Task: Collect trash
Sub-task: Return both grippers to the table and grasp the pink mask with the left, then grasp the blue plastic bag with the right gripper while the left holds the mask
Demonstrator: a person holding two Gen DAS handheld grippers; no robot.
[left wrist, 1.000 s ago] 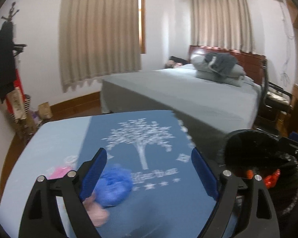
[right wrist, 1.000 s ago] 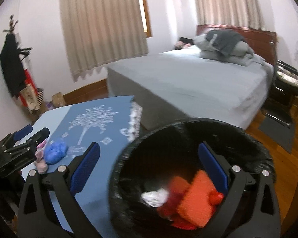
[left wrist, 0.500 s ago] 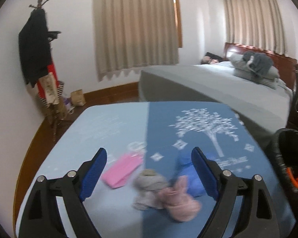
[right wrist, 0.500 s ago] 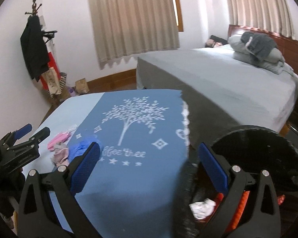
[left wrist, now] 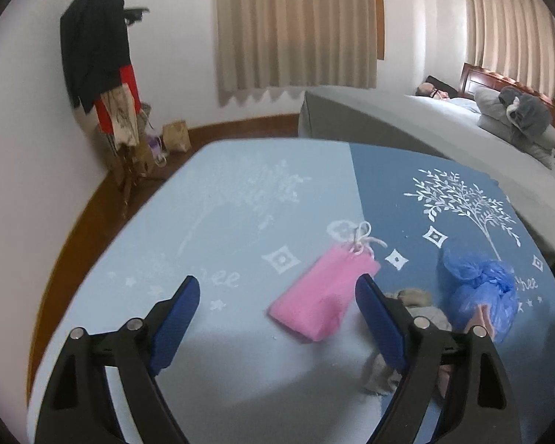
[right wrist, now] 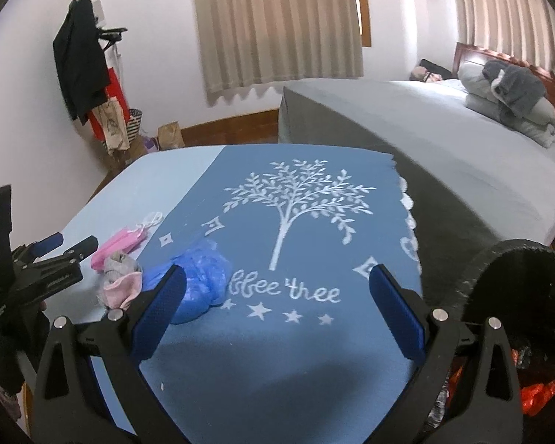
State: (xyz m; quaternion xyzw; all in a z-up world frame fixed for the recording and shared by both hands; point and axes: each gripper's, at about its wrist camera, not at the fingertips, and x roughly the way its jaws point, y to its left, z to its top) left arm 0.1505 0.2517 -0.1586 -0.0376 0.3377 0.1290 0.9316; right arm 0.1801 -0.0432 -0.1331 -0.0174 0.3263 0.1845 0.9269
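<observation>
Left gripper [left wrist: 277,318] hangs low over the pale-blue half of the tablecloth [left wrist: 240,203], jaws spread wide, nothing between them. Pink drawstring pouch [left wrist: 323,298] lies flat just ahead of it, nearer its right-hand finger; white cord at the far end. Beside the pouch, a small heap: grey-and-pink crumpled cloth [right wrist: 120,281] touching a scrunched blue plastic bag [right wrist: 199,281] on the darker blue half, near the printed white tree [right wrist: 296,199]. Right gripper [right wrist: 277,312] is also wide open and empty, poised over the lettering below the tree (the blue bag sits just beyond its left-hand finger). Black-lined trash bin [right wrist: 518,277] stands off the table's right edge; red-orange wrappers [right wrist: 536,396] visible inside. Bed with grey cover [right wrist: 444,140] beyond, coat rack [right wrist: 81,59] in the left corner.
</observation>
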